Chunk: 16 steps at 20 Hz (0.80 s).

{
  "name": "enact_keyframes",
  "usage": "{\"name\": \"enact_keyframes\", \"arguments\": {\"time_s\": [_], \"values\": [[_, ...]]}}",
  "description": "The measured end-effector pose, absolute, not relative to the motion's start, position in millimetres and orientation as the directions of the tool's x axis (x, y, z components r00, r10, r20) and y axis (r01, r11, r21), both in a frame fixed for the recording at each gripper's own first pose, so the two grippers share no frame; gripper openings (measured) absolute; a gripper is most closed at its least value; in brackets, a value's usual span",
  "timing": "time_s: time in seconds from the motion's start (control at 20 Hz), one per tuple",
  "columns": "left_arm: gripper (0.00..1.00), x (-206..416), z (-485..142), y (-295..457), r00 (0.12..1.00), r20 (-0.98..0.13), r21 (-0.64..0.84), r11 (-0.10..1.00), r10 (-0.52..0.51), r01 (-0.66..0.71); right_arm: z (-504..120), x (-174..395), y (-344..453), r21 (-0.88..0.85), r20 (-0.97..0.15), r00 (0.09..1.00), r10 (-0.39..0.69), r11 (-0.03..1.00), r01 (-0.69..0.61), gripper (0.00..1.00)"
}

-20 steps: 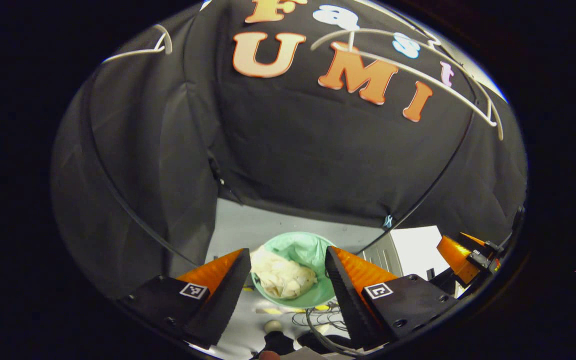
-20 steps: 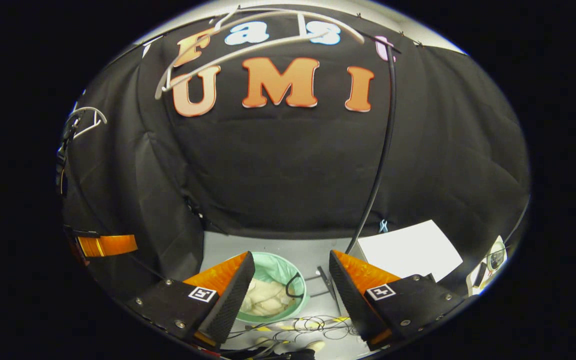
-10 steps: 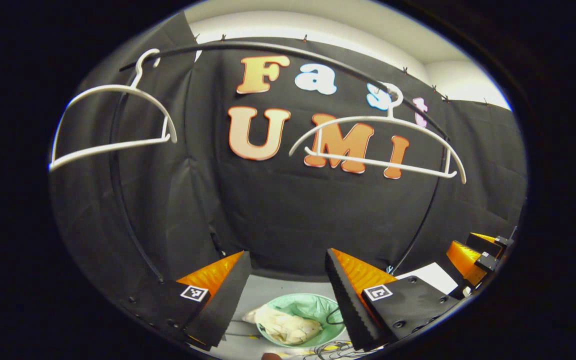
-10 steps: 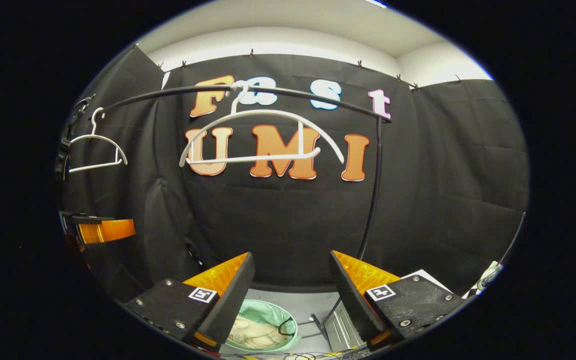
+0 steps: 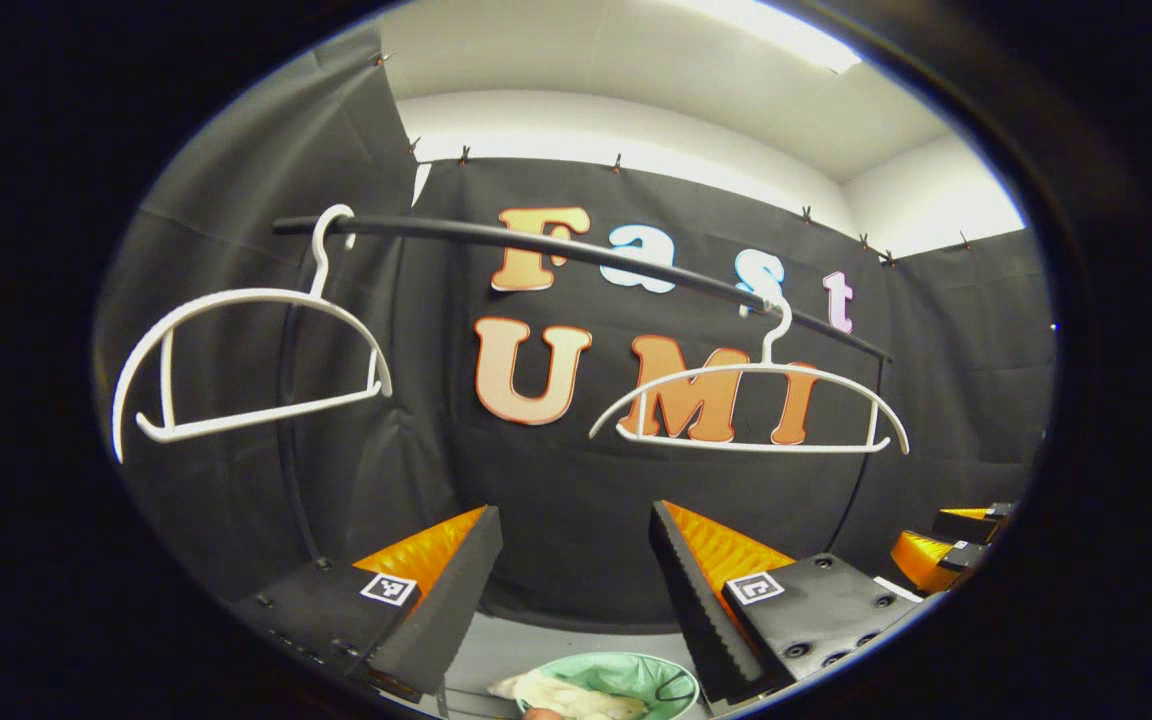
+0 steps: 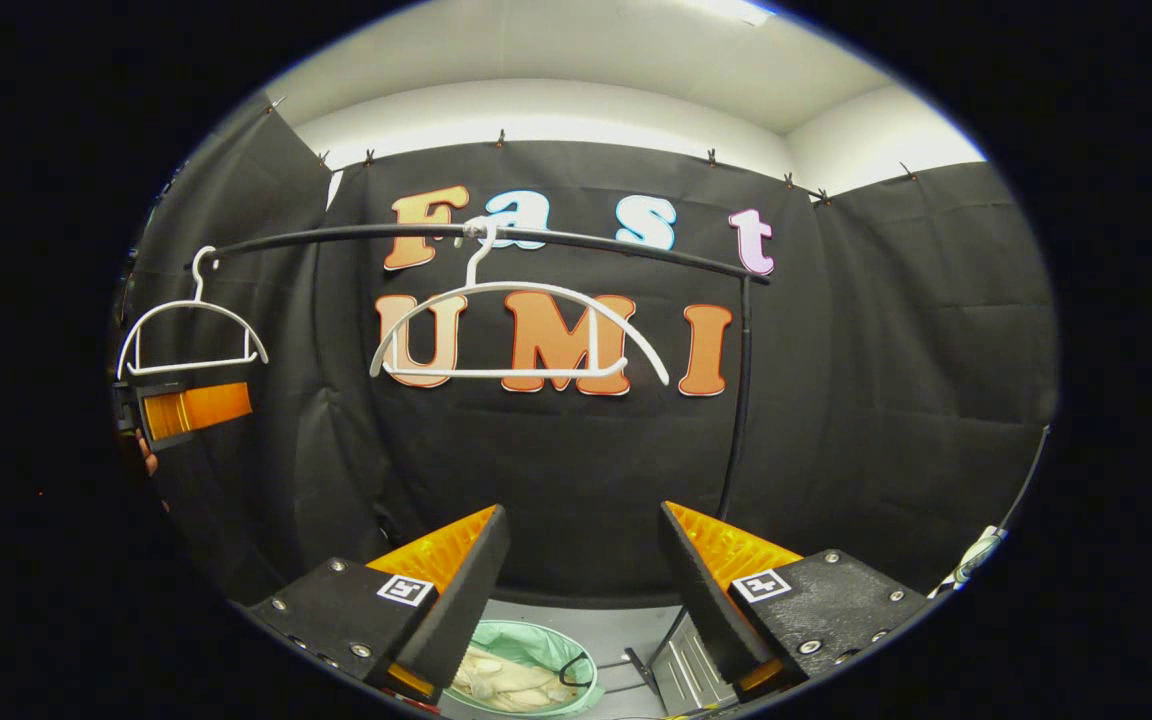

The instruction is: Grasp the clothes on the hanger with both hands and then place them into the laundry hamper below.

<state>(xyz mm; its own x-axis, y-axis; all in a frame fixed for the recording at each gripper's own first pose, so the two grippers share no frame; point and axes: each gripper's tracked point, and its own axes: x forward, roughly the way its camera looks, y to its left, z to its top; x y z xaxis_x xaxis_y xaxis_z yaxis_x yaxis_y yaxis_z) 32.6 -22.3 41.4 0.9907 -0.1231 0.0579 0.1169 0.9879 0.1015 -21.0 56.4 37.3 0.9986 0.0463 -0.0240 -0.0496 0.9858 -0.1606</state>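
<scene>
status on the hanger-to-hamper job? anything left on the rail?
Looks done. Both white hangers on the rail, the left hanger and the right hanger, hang bare. A pale garment lies bunched in the green-lined hamper below. In hand: nothing; the left gripper and the right gripper are both open and empty, raised to face the rail. Left: no clothes visible on the hangers to move.

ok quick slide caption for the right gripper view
Open right gripper faces two bare white hangers on the rail, with the cream clothes already in the green hamper below.
</scene>
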Motion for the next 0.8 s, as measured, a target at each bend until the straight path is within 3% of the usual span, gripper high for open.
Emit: {"name": "enact_keyframes", "arguments": {"time_s": [0.1,0.15,0.4,0.45,0.5,0.55,0.75,0.8], "values": [[0.98,32.9,45.4,-19.8,0.991,0.077,0.126,0.987,-0.109,0.099,41.6,-20.3,54.9,-0.171,-0.016,0.999,0.051,0.984,-0.053,0.93],[1.00,30.4,46.5,-22.7,0.991,0.079,0.123,0.987,-0.110,0.100,44.5,-20.1,52.6,-0.175,-0.010,0.999,0.046,0.983,-0.047,0.98],[0.98,23.2,41.2,-18.6,0.992,0.066,0.108,0.989,-0.104,0.097,51.3,-19.9,49.5,-0.165,0.003,0.999,0.038,0.986,-0.037,0.93],[0.97,22.7,39.4,-17.8,0.993,0.060,0.097,0.991,-0.102,0.096,50.7,-19.3,48.1,-0.161,0.001,0.999,0.037,0.986,-0.036,0.88],[0.97,23.2,40.5,-16.7,0.993,0.061,0.088,0.992,-0.100,0.094,49.1,-19.1,46.5,-0.160,-0.004,0.999,0.036,0.987,-0.036,0.98],[0.96,23.3,41.3,-15.5,0.993,0.064,0.082,0.993,-0.095,0.090,46.7,-19.0,46.7,-0.159,-0.011,0.999,0.035,0.987,-0.036,0.93],[0.94,24.2,41.5,-16.6,0.994,0.064,0.088,0.992,-0.092,0.087,42.9,-17.8,40.6,-0.150,-0.020,1.000,0.015,0.989,-0.017,0.93],[0.94,25.4,40.9,-18.1,0.994,0.064,0.089,0.992,-0.094,0.088,44.0,-17.4,38.1,-0.144,-0.016,1.000,0.009,0.989,-0.011,0.88]]}}
